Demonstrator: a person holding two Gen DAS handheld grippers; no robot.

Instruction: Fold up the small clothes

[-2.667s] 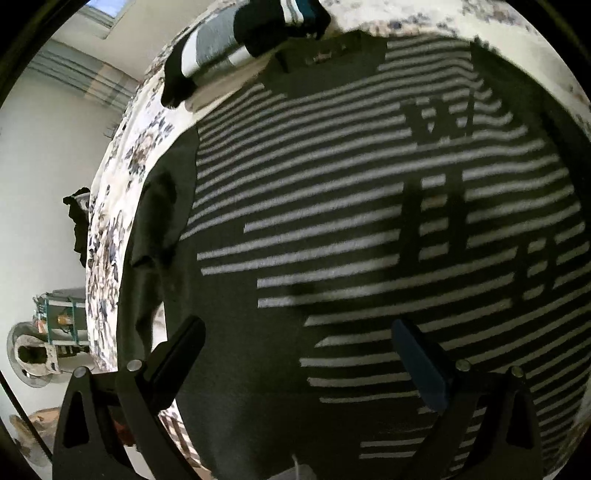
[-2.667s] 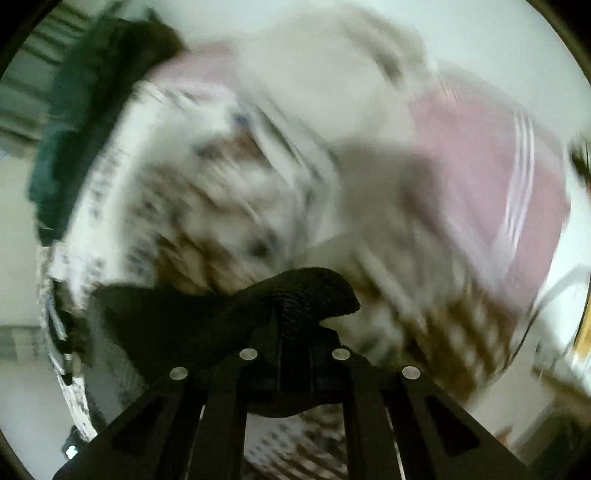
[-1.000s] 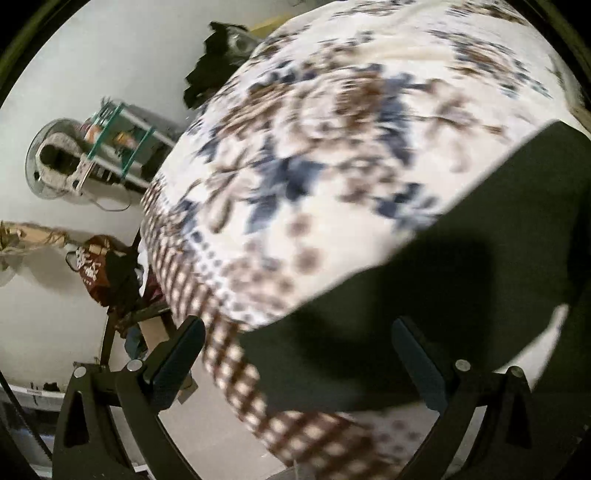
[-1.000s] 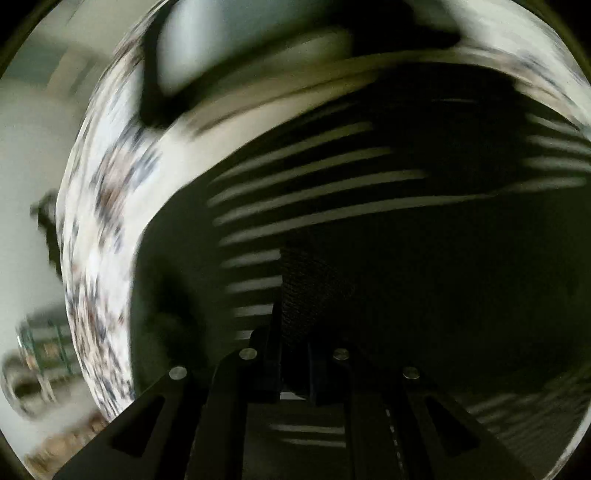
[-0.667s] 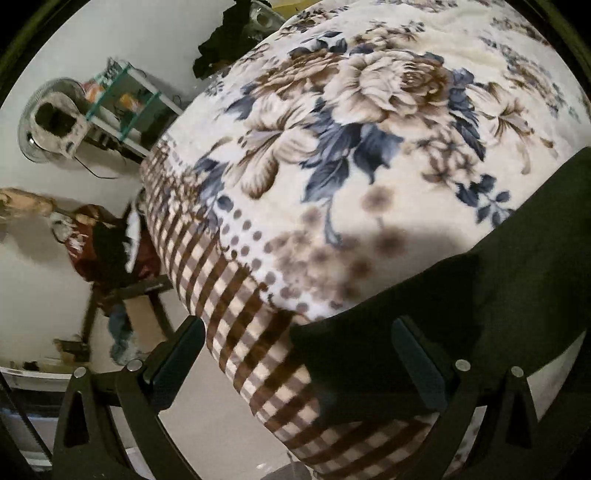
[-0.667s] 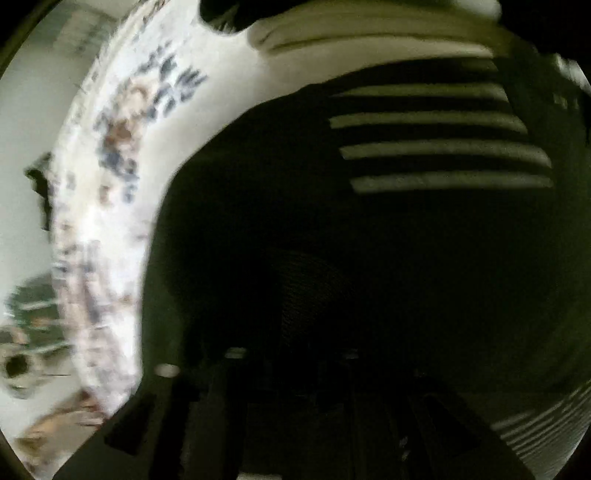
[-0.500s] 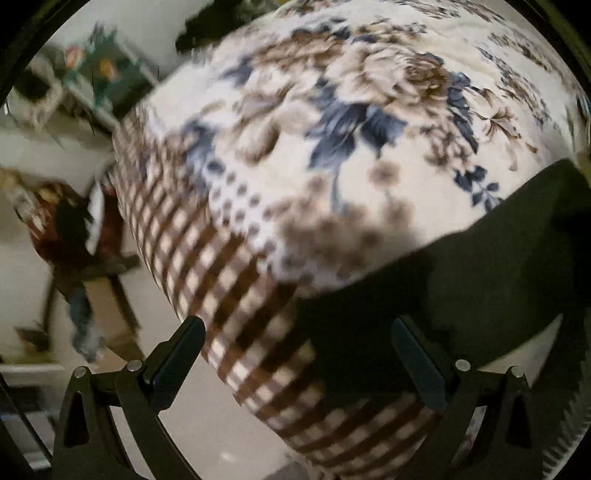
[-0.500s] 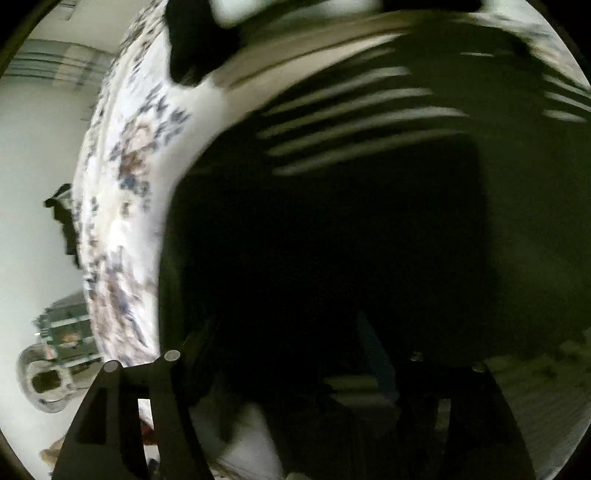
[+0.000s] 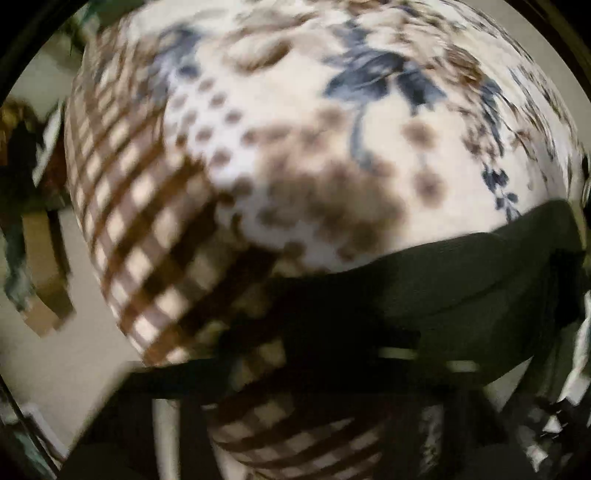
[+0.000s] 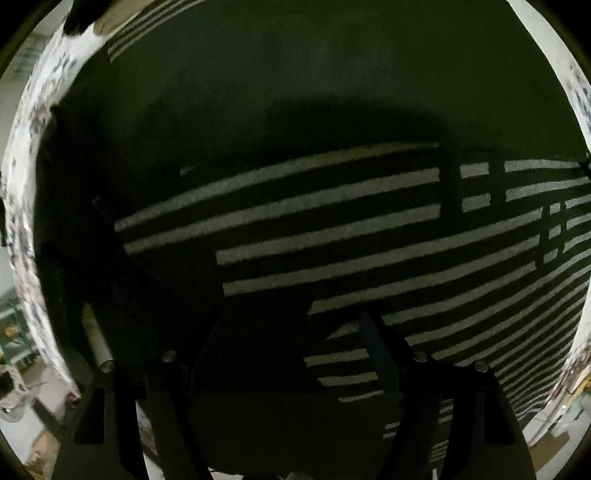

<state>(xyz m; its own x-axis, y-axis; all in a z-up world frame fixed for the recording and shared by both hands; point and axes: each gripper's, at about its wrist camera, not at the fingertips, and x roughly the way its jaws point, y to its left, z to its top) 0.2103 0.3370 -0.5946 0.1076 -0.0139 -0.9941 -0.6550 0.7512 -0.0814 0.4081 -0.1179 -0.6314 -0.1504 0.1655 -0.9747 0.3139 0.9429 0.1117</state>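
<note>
At the bottom of the left wrist view, the left gripper (image 9: 325,354) is closing its jaws over the dark hem of the sweater (image 9: 461,291). The frame is smeared, so I cannot tell whether the pads already press the cloth, though the edge does run between them. The gripper points steeply down at the mattress, which suits pinching a flat edge off a soft surface. Just above that hem, across the middle and top of the frame, spreads the floral blanket (image 9: 295,122), its checked brown border falling away at lower left toward the floor. The sweater edge lies near that border, so a lift here is probably meant to carry the hem back over the body of the garment.

At the bottom of the right wrist view, the right gripper (image 10: 280,354) stands released, its fingers (image 10: 380,354) wide apart with nothing between them, hanging over the cloth. Beyond them, the sweater (image 10: 314,229) fills nearly the whole frame: grey stripes across the middle and right, a plain dark panel over the upper half that looks like a part already folded inward. Only slivers of blanket (image 10: 29,184) show at the left and right edges. At the upper left corner lies another dark garment (image 10: 79,16), apart from the work.
</note>
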